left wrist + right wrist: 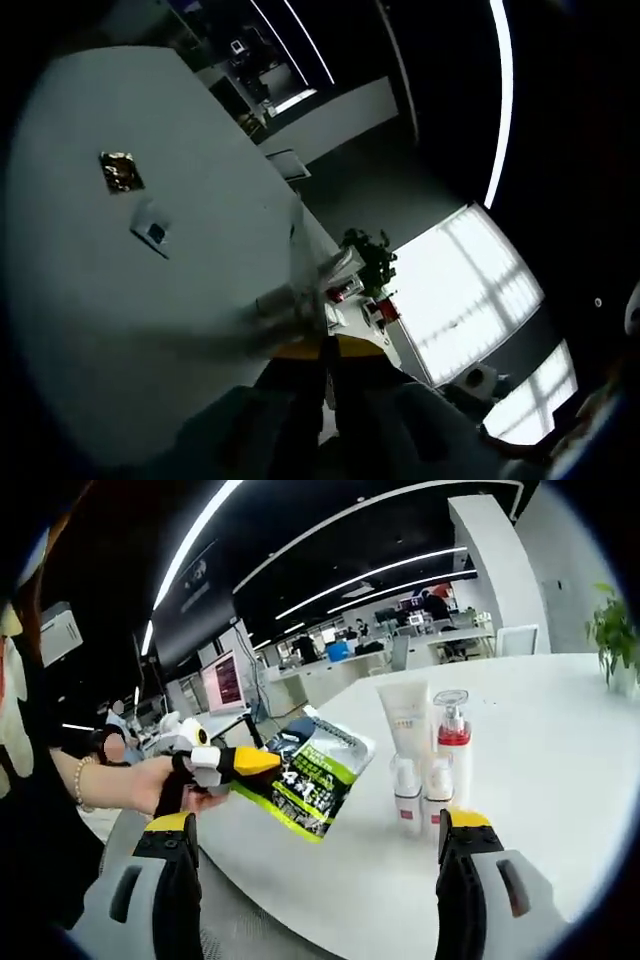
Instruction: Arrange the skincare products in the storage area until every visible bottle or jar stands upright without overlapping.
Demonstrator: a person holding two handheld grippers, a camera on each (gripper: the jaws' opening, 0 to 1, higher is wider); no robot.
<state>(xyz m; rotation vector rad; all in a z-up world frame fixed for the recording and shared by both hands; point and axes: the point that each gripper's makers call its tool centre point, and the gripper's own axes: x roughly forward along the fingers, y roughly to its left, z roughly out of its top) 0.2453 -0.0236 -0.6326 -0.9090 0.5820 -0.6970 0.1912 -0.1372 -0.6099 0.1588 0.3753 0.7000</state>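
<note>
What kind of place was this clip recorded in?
Most likely an open-plan office: rows of desks with monitors in the background, long ceiling light strips, and a big white table where the skincare bottles stand beside a potted plant.

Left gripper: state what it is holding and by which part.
The left gripper is shut on the green and black pouch, pinching its left edge. The right gripper is open, holding nothing.

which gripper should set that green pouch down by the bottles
Left. The left gripper is already shut on the green pouch, held in the air beside the bottles. The right gripper is open and holds nothing, so it would need a handover first.
</note>
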